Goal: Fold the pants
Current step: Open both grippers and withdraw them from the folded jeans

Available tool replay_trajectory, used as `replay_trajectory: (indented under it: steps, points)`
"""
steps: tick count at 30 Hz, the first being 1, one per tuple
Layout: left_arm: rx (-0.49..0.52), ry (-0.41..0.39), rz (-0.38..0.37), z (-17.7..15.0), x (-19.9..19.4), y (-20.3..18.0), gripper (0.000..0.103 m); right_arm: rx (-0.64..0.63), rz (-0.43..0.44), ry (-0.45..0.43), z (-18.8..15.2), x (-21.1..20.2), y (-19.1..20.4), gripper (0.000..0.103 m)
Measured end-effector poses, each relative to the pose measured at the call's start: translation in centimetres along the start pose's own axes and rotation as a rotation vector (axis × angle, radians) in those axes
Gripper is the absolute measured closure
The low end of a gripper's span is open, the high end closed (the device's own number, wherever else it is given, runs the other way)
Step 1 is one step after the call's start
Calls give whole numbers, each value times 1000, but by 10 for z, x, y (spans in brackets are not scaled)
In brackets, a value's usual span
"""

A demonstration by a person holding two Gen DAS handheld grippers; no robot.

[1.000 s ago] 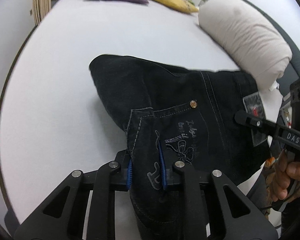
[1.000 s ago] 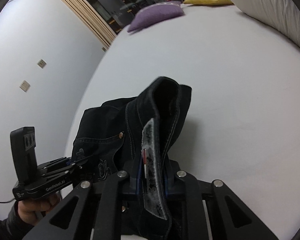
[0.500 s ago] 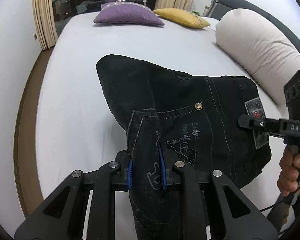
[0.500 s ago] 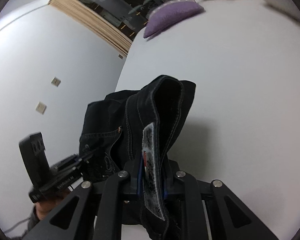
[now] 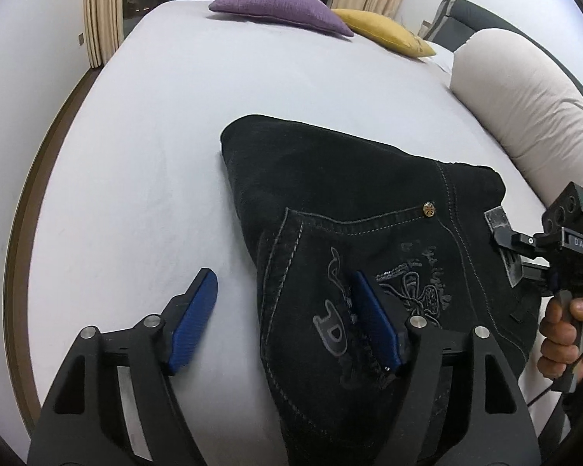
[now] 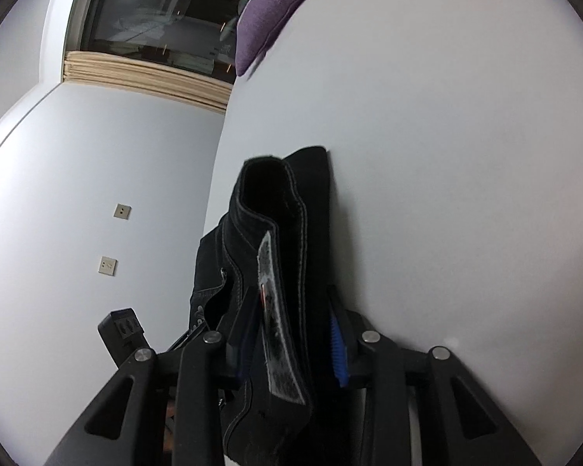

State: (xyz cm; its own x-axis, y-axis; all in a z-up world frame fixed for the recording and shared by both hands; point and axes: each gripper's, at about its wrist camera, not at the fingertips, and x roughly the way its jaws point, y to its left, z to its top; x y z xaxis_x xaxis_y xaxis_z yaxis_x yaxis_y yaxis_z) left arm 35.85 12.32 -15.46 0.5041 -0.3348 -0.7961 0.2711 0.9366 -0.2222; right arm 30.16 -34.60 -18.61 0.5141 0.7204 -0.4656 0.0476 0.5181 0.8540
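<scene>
Folded black jeans (image 5: 353,209) with an embroidered back pocket lie on the white bed (image 5: 155,124). My left gripper (image 5: 281,303) is open; its left finger (image 5: 194,318) rests on the sheet, and its right finger (image 5: 373,322) lies on the pocket. The right gripper (image 5: 513,248) shows at the right edge of the left wrist view, at the waistband's grey patch. In the right wrist view my right gripper (image 6: 291,334) has its jaws parted around the jeans' waistband (image 6: 280,256), with a gap beside the blue pad (image 6: 338,349).
A purple cushion (image 5: 280,11) and a yellow cushion (image 5: 384,37) lie at the far end of the bed. A long cream bolster (image 5: 524,101) runs along the right side. A white wall with sockets (image 6: 109,266) stands left of the bed.
Both grippers were shut on the jeans and holding them up. Now the jeans lie on the bed, the left jaws have opened wide, and the right jaws have parted.
</scene>
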Motion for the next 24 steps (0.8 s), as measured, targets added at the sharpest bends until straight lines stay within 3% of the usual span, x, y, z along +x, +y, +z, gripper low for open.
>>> replay_trajectory:
  steps: [4, 6, 8, 10, 13, 16, 18, 22, 24]
  points:
    - [-49, -33, 27, -8, -22, -7, 31, -7, -104, -89, -18, -33, 8, 47]
    - [-43, -90, 76, -20, -45, -14, 31, -34, -191, -134, -34, -47, 18, 32]
    - [-30, -149, 127, -35, -73, -23, 25, -66, -259, -176, -53, -61, 29, 24]
    - [-17, -242, 185, -53, -108, -33, 22, -109, -314, -217, -68, -73, 37, 24]
    - [14, -401, 288, -72, -161, -59, 2, -210, -432, -323, -99, -100, 65, 24]
    - [49, -587, 377, -86, -219, -87, 0, -335, -514, -452, -125, -127, 106, 19]
    - [65, -655, 422, -93, -247, -102, 0, -429, -556, -578, -140, -152, 140, 6]
    - [89, -802, 505, -102, -312, -134, 0, -558, -533, -848, -167, -205, 202, 0]
    - [100, -871, 547, -107, -344, -149, 0, -596, -519, -933, -181, -226, 228, 0]
